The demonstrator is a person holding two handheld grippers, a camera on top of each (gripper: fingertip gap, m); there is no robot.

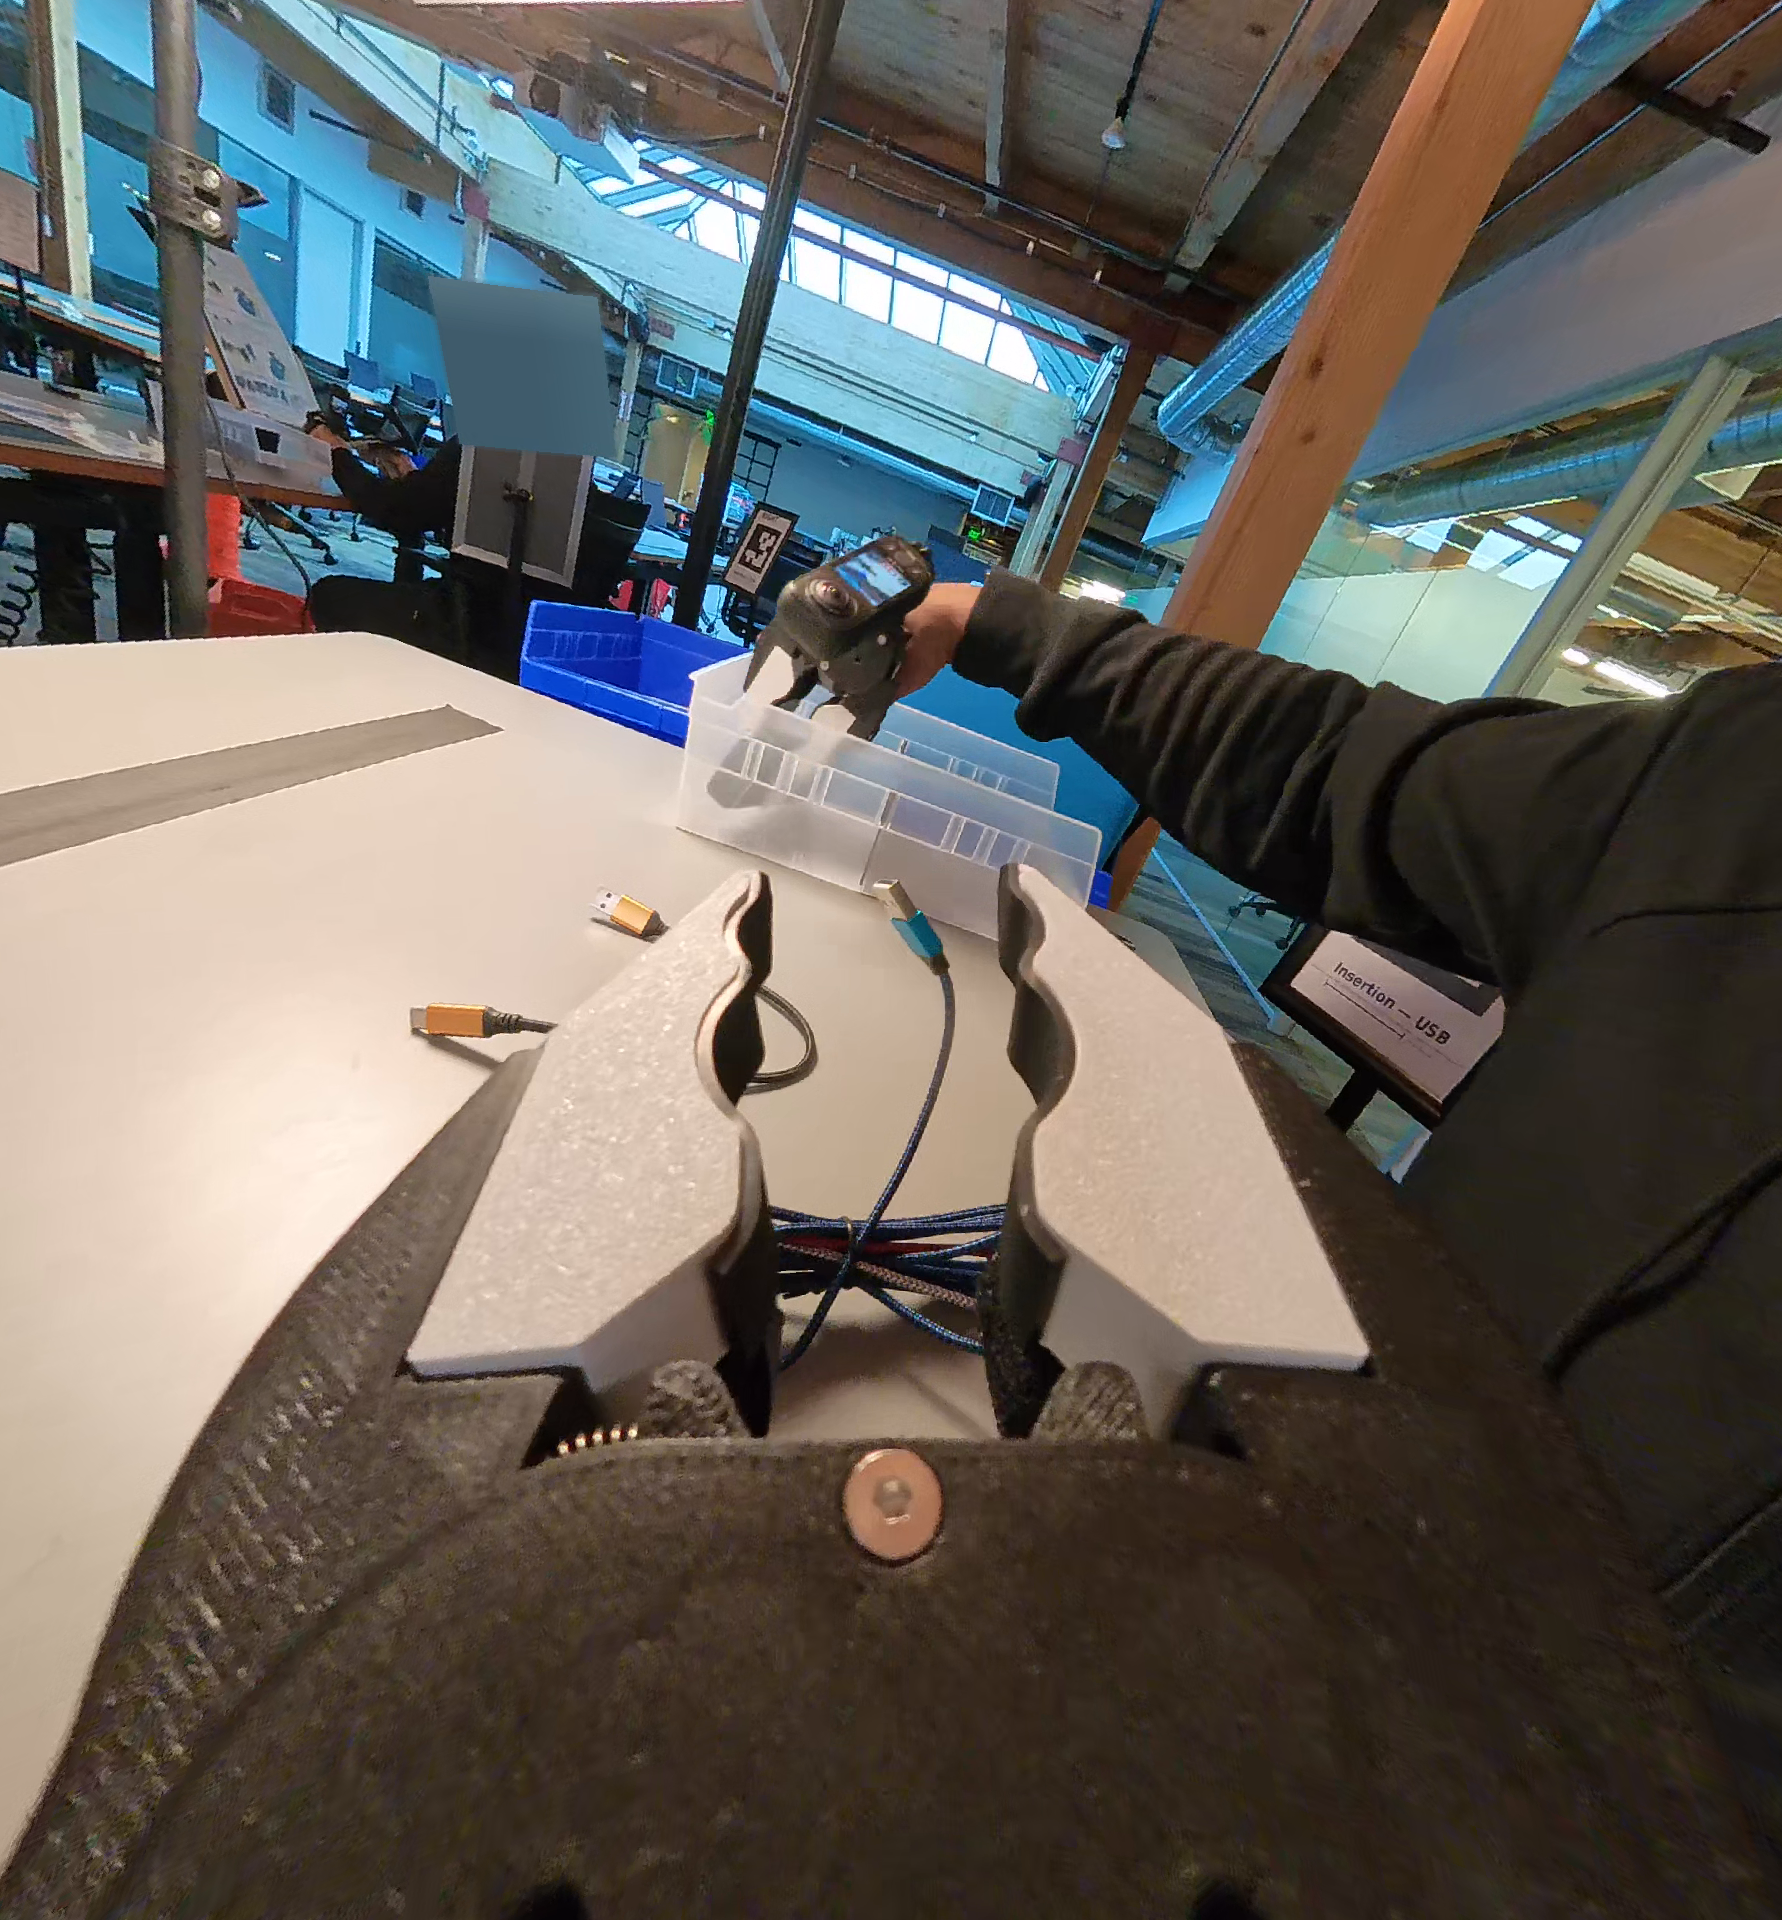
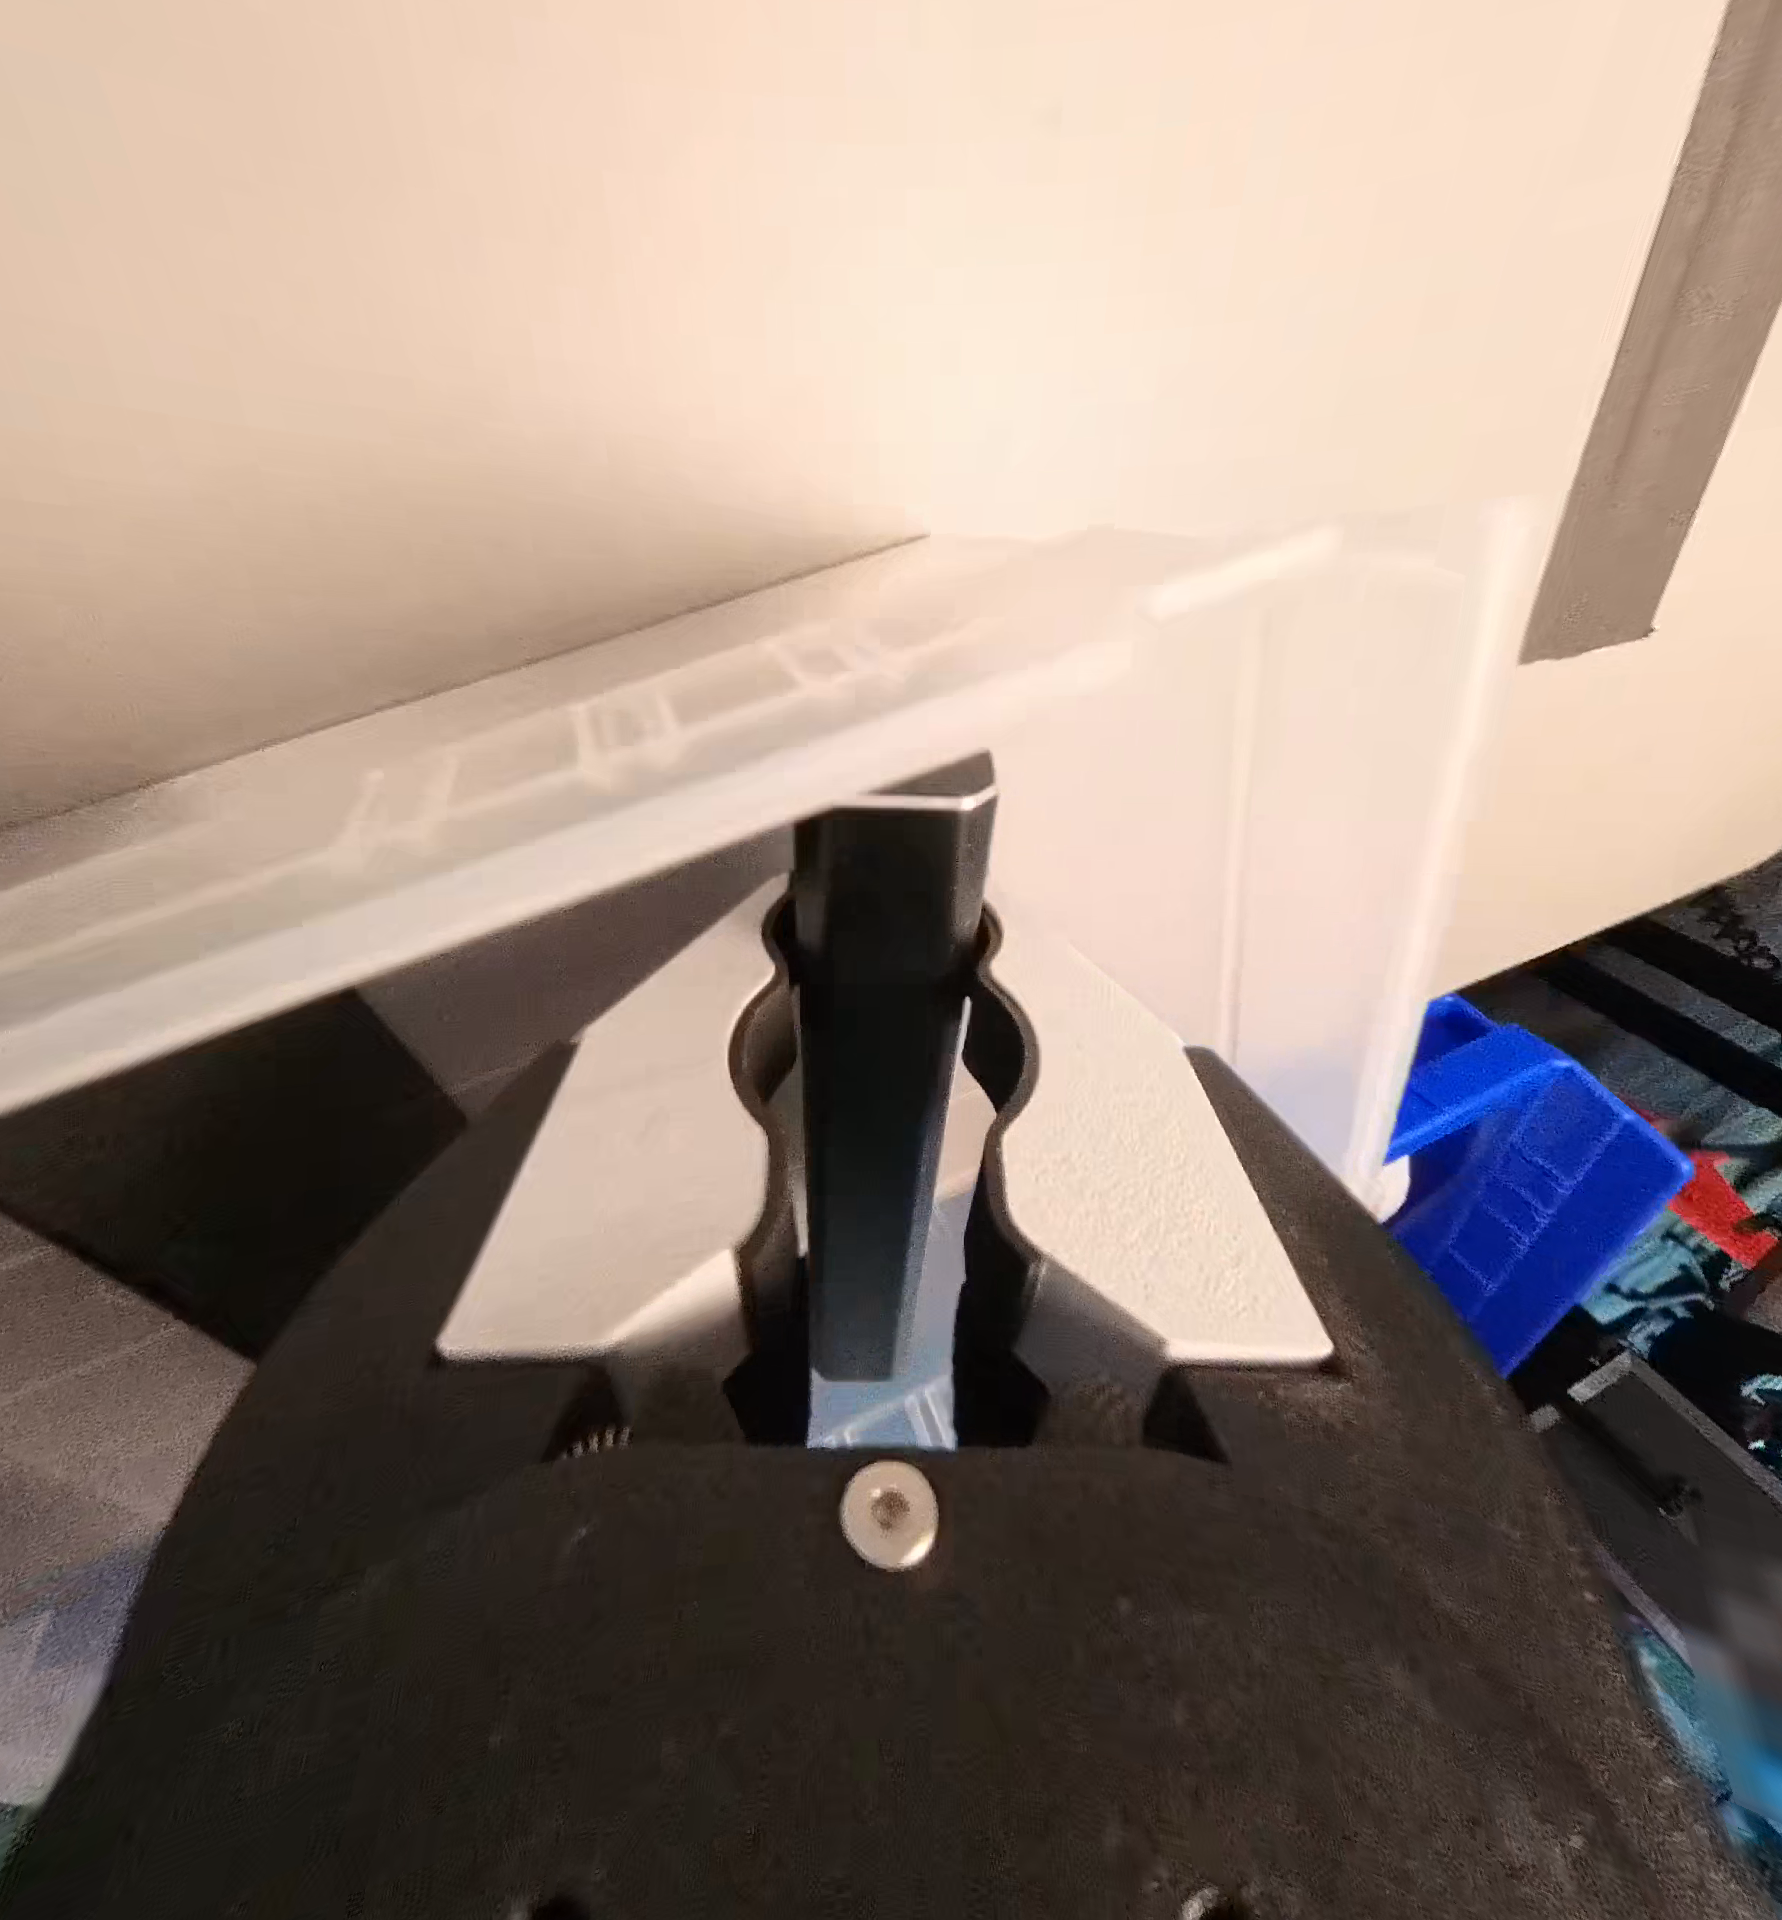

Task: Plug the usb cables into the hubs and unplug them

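Note:
My left gripper (image 1: 882, 909) is open and empty, low over the grey table (image 1: 191, 1039). A blue braided USB cable (image 1: 928, 1081) runs between its fingers, with its blue plug (image 1: 910, 923) just past the fingertips. An orange USB plug (image 1: 625, 912) and another orange plug on a black cable (image 1: 451, 1020) lie to the left. My right gripper (image 1: 814, 707) is over a clear plastic divider bin (image 1: 866, 821). In the right wrist view it (image 2: 882, 920) is shut on a slim dark hub (image 2: 866, 1143) at the bin's rim (image 2: 451, 810).
A blue bin (image 1: 596, 665) stands behind the clear one and also shows in the right wrist view (image 2: 1531, 1174). A grey tape strip (image 1: 201, 774) crosses the table. The person's dark sleeve (image 1: 1282, 769) reaches across on the right. The table edge is near the bins. One gripper's finger ends stand about 45 cm off the other's.

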